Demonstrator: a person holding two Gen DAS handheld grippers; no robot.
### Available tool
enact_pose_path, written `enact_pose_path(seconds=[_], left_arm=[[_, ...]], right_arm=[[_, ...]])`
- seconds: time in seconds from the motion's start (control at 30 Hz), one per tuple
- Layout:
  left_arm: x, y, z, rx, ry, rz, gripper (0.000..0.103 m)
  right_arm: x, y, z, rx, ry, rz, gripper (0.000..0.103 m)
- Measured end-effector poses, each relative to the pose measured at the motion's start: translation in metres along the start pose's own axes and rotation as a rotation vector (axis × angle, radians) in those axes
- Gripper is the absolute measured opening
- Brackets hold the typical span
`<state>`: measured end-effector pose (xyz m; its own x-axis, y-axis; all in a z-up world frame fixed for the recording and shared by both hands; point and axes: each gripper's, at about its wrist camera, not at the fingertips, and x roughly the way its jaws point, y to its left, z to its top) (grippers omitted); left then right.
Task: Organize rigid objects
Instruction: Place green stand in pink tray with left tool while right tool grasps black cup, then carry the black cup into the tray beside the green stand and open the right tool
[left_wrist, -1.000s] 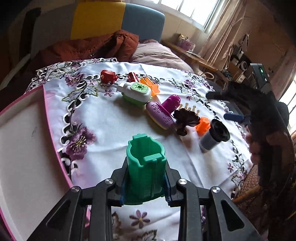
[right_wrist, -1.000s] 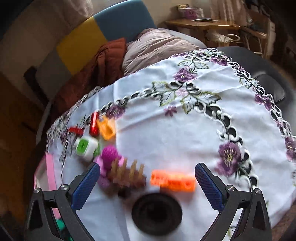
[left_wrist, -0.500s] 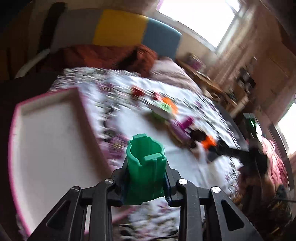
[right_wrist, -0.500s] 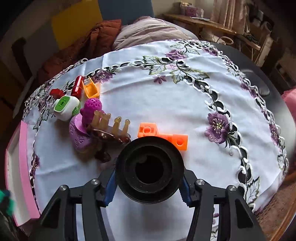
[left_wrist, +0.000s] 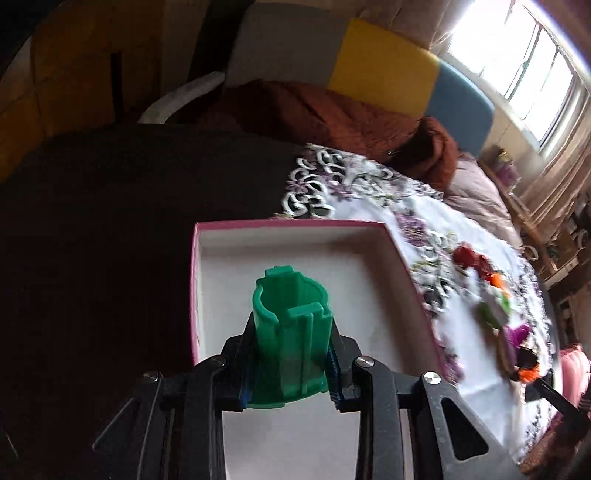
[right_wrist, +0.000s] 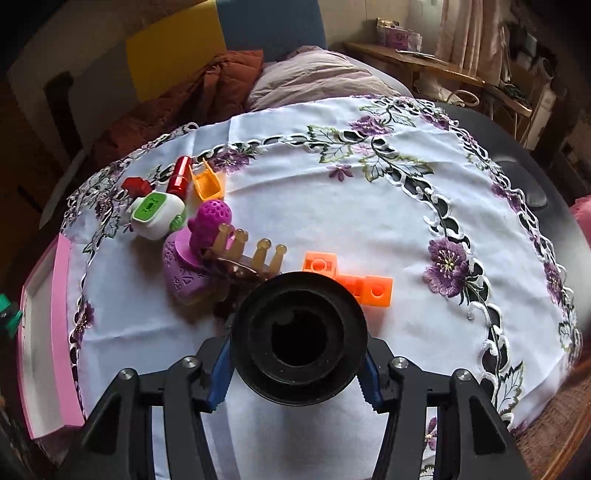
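My left gripper (left_wrist: 290, 369) is shut on a green plastic cup-shaped piece (left_wrist: 290, 332) and holds it above the white inside of a pink-rimmed tray (left_wrist: 295, 225). My right gripper (right_wrist: 295, 373) is shut on a black round cap-topped container (right_wrist: 299, 332), held above the tablecloth. On the cloth lie an orange block piece (right_wrist: 369, 288), a brown comb-like piece (right_wrist: 247, 258), a purple toy (right_wrist: 195, 251), a white-and-green box (right_wrist: 155, 214), an orange scoop (right_wrist: 208, 184) and red pieces (right_wrist: 177, 177).
The round table has a white cloth with purple flowers (right_wrist: 447, 266). The tray also shows at the table's left edge in the right wrist view (right_wrist: 59, 332). A bed with brown and grey bedding (left_wrist: 332, 118) lies beyond the table.
My left gripper has swung left with the green piece, from over the cloth to over the tray. My right gripper closed on the black container and has lifted it slightly.
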<state>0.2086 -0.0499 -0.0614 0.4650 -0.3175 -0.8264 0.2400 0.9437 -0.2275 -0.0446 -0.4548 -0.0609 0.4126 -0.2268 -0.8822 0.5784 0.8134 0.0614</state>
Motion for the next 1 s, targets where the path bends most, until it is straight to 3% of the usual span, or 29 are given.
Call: enact_pose_path(seconds=[0.17, 0.3, 0.5, 0.67, 0.83, 1.0], left_arm=[[0.018, 0.005, 0.017, 0.01, -0.004, 0.066, 0.03], [0.025, 0.009, 0.023, -0.002, 0.002, 0.085, 0.045], [-0.004, 0.018, 0.012, -0.042, -0.058, 0.088, 0.051], [-0.046, 0.013, -0.024, -0.049, -0.113, 0.084, 0.051], [-0.078, -0.007, -0.073, 0.009, -0.146, 0.053, 0.051], [-0.089, -0.017, -0.105, 0.008, -0.119, 0.023, 0.051]], right_arm=[[0.003, 0.006, -0.001, -0.031, 0.005, -0.008, 0.057], [0.006, 0.007, -0.003, -0.035, 0.01, -0.006, 0.057], [0.008, 0.009, -0.003, -0.049, 0.008, -0.008, 0.057], [0.006, 0.017, -0.007, -0.079, 0.007, 0.01, 0.057], [0.002, 0.032, -0.016, -0.129, 0.02, 0.066, 0.057], [-0.001, 0.059, -0.024, -0.198, 0.027, 0.122, 0.057]])
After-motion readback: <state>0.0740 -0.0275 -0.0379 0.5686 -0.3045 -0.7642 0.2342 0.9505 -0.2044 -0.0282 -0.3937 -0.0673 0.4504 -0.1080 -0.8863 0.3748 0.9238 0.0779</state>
